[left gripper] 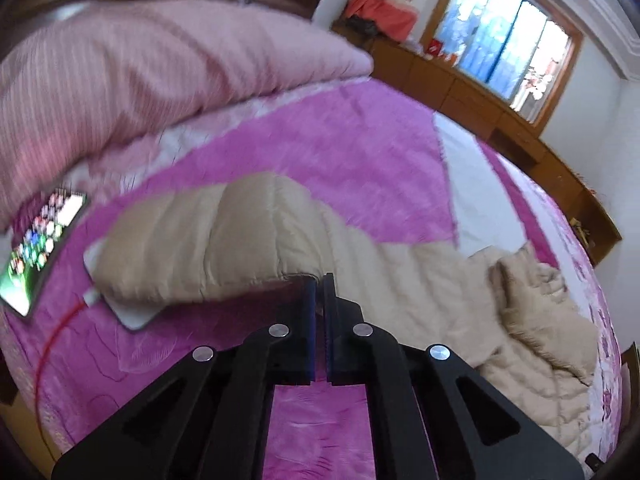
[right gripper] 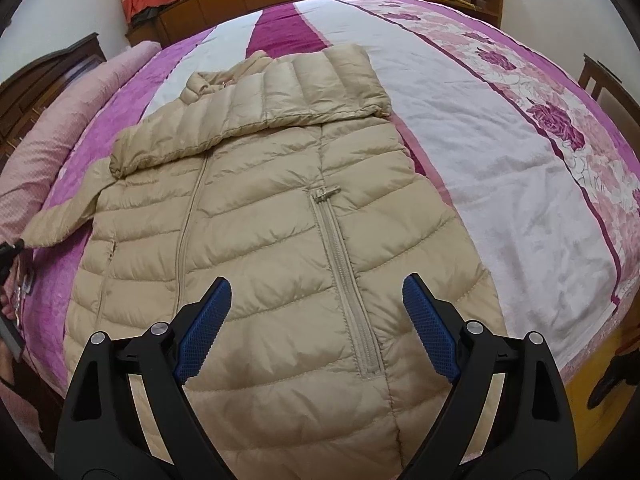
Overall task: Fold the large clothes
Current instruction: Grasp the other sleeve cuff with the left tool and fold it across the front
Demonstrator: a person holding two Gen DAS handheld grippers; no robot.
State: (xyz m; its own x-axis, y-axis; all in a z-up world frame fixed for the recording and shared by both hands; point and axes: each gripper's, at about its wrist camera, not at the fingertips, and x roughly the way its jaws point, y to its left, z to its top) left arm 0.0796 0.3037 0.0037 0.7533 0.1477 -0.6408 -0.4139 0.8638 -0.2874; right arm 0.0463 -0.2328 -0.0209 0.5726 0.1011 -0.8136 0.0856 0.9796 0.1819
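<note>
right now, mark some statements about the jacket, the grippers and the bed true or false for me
1. The right gripper hangs open above the beige puffer jacket. True.
2. The left gripper is wide open. False: its jaws are closed at the cuff of the jacket's sleeve.
3. One sleeve is folded across the jacket's chest. True.
4. A lit phone lies on the bed near the sleeve. True.
5. The jacket's front is unzipped and spread apart. False: the front is closed.
6. The bedcover is plain blue. False: it is magenta and white with a floral border.
</note>
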